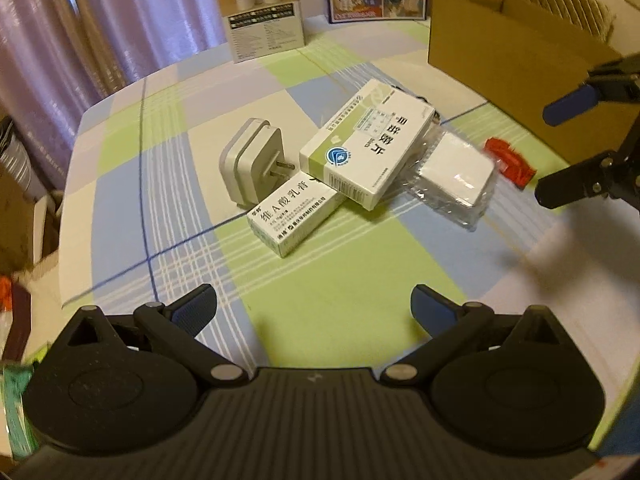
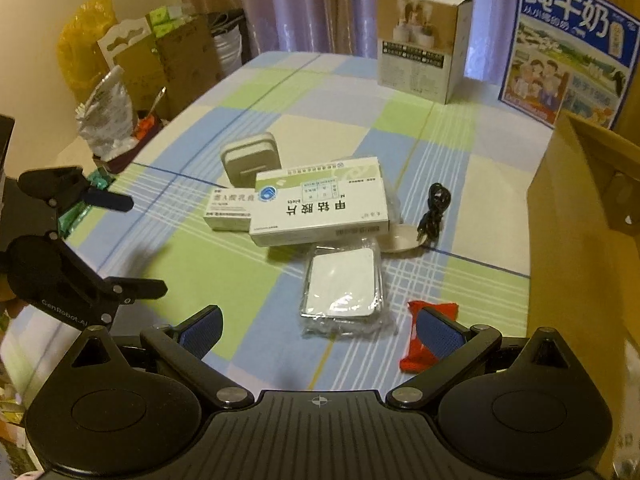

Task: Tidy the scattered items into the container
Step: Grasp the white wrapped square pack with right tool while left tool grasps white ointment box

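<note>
Jaws wide apart & empty on both: left gripper [image 1: 314, 312] low centre of left-wrist view, right gripper [image 2: 320, 332] low centre of right-wrist view. Straight ahead of right jaws, near: plastic-wrapped white pack [image 2: 342, 284], long axis running away up the frame; red packet [image 2: 416, 344] touching or just behind right blue pad, can't tell which. Cardboard box [image 2: 580, 216] at right edge of that view, so right gripper judged nearer to both pack & container; medicine cartons [image 1: 366, 144] mid-frame in left view, farther off.

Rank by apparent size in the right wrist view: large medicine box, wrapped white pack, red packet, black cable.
1. Large medicine box
2. Wrapped white pack, nearer the camera
3. Red packet, partly hidden
4. Black cable, unsure against the packet
</note>
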The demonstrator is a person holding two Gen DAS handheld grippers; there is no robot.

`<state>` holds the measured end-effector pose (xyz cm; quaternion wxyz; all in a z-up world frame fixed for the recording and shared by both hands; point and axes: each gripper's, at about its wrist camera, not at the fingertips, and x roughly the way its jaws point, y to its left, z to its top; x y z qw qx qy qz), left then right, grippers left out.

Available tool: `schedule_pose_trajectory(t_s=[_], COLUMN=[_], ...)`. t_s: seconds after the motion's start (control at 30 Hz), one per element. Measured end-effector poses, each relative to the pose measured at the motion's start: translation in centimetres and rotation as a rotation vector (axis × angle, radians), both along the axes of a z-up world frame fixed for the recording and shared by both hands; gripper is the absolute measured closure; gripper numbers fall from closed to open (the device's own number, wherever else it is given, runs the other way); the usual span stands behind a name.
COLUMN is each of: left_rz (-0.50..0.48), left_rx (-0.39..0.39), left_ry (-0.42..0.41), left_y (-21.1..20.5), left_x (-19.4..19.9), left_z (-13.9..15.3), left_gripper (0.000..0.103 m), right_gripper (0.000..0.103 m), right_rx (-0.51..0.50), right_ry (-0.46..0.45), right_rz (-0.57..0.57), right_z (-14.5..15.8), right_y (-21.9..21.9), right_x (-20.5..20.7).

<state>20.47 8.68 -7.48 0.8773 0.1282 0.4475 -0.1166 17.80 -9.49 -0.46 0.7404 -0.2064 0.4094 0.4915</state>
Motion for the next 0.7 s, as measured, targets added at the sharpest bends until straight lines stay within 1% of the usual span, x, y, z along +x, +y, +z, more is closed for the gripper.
schedule_pose_trajectory(t_s=[0.1, 0.17, 0.27, 0.33, 0.5, 0.57, 0.63, 0.7], left_rz=[-0.014, -0.022, -0.042, -0.053, -0.099, -0.123, -0.142, -0.161], left_rx=[-0.024, -0.026, -0.034, -0.042, -0.014, -0.009, -0.008, 0.0], left_ry=[0.001, -0.004, -0.009, -0.011, -0.049, -0.059, -0.053, -0.046], left_y=[0.5, 0.7, 1.0, 1.2, 1.2, 1.1, 1.0, 0.7], left_x=[1.5, 2.4, 3.6, 4.4, 5.7, 6.1, 6.3, 6.6], left_z=[-0.9, -1.4, -2.0, -2.4, -2.8, -2.9, -3.2, -3.5], left_gripper=[0.002, 0.002, 0.006, 0.011, 0.013, 0.015, 0.022, 0.025], right_gripper=[0.002, 0.002, 0.003, 0.008, 0.012, 0.012, 0.013, 0.014], right_rx=[-0.017, -0.029, -0.04, -0.045, -0.054, -0.057, -0.06, -0.06], right_ry=[0.003, 0.006, 0.011, 0.018, 0.03, 0.03, 0.026, 0.028], right_rz=[0.012, 0.019, 0.021, 0.019, 0.019, 0.021, 0.021, 0.021], right_z=[-1.2, -2.1, -3.1, -3.6, -4.7, -5.0, -5.2, -5.3], right_y=[0.9, 1.3, 1.8, 2.1, 2.4, 2.5, 2.5, 2.7], right_x=[0.6, 0.9, 1.3, 1.5, 2.0, 2.1, 2.3, 2.5])
